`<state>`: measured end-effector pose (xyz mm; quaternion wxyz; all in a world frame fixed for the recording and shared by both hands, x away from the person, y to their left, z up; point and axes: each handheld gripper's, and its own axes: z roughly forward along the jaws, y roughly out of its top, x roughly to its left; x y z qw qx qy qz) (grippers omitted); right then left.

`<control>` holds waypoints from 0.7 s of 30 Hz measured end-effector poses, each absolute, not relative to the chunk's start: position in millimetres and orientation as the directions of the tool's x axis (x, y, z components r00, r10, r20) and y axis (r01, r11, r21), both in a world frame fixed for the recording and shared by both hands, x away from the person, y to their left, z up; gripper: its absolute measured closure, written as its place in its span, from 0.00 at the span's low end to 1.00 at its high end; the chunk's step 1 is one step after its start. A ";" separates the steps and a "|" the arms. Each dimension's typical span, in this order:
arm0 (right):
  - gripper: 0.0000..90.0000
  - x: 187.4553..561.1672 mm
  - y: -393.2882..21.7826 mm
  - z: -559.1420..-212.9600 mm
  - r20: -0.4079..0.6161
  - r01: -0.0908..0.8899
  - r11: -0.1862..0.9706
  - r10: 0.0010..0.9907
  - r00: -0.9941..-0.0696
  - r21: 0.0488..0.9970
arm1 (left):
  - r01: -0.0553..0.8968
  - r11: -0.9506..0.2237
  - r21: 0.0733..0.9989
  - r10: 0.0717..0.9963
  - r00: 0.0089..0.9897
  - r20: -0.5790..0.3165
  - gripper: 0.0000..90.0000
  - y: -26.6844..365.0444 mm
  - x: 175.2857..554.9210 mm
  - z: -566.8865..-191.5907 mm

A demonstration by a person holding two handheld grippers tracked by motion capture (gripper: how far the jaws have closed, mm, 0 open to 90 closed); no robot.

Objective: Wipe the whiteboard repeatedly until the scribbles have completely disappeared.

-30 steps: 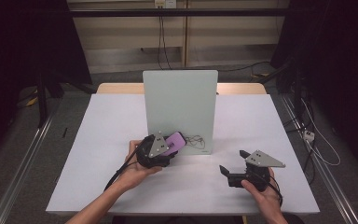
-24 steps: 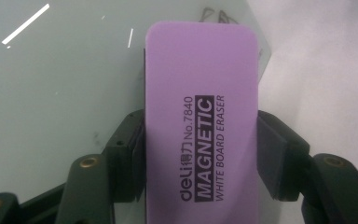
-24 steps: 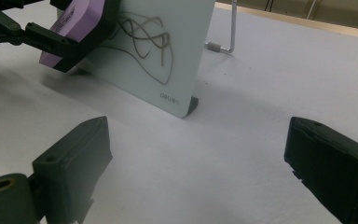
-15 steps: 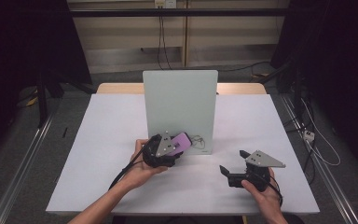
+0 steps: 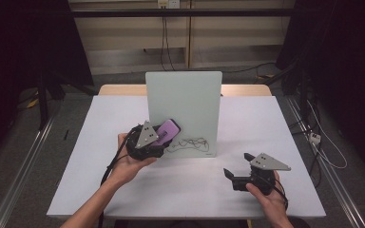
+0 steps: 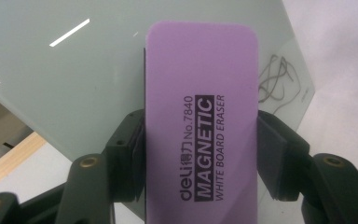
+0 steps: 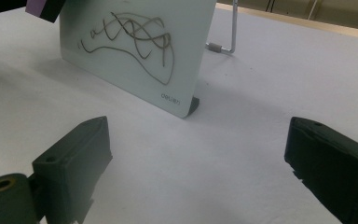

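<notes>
The purple eraser is pinched by its long sides in the left hand-held gripper, jaws pressed onto it, and is held up against the lower left part of the upright whiteboard. In the right gripper view the eraser's corner is seen at the board's top left edge, just above the scribble. The scribble is spread along the board's lower edge, to the right of the eraser in the high view. The right hand-held gripper is held low over the worktop, well apart from the board's bottom right corner, its jaws spread wide with nothing between them.

Open white surface is left on both sides of the board and in front of it, right out to the worktop's edges. A metal stand leg is seen behind the board. The worktop is covered in plain white, with a wooden strip showing at the far edge. Beyond it, a pale wall with hanging cables and dark curtains on both sides are seen.
</notes>
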<state>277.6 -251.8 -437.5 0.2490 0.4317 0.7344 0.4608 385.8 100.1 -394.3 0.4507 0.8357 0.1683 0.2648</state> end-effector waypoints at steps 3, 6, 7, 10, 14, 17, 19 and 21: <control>0.08 277.2 -251.6 -437.4 0.033 0.405 0.203 0.862 -0.505 0.892 | 0.036 -0.571 0.820 0.484 0.821 0.301 0.46 96.0 382.9 -402.9; 0.08 276.7 -251.6 -437.3 0.033 0.404 0.204 0.861 -0.507 0.892 | 0.036 -0.600 0.799 0.444 0.846 0.295 0.46 95.3 380.7 -412.4; 0.08 276.7 -251.8 -437.3 0.034 0.405 0.203 0.861 -0.507 0.892 | 0.027 -0.604 0.796 0.437 0.847 0.303 0.46 96.0 380.1 -414.8; 0.08 277.2 -251.9 -437.4 0.036 0.405 0.201 0.861 -0.507 0.892 | 0.028 -0.605 0.796 0.437 0.847 0.303 0.46 94.6 379.6 -416.3; 0.08 277.3 -251.2 -437.4 0.034 0.404 0.202 0.862 -0.507 0.892 | 0.015 -0.611 0.791 0.421 0.852 0.310 0.45 87.6 378.8 -419.7; 0.08 277.2 -250.9 -437.3 0.035 0.406 0.202 0.862 -0.506 0.892 | 0.010 -0.620 0.784 0.404 0.861 0.309 0.45 80.6 378.5 -422.2; 0.08 277.1 -250.8 -437.4 0.037 0.407 0.200 0.861 -0.506 0.891 | 0.010 -0.623 0.782 0.397 0.865 0.305 0.45 76.4 378.2 -423.3; 0.08 277.1 -250.7 -437.4 0.036 0.404 0.202 0.860 -0.509 0.892 | 0.006 -0.633 0.774 0.383 0.871 0.307 0.45 72.1 377.4 -425.2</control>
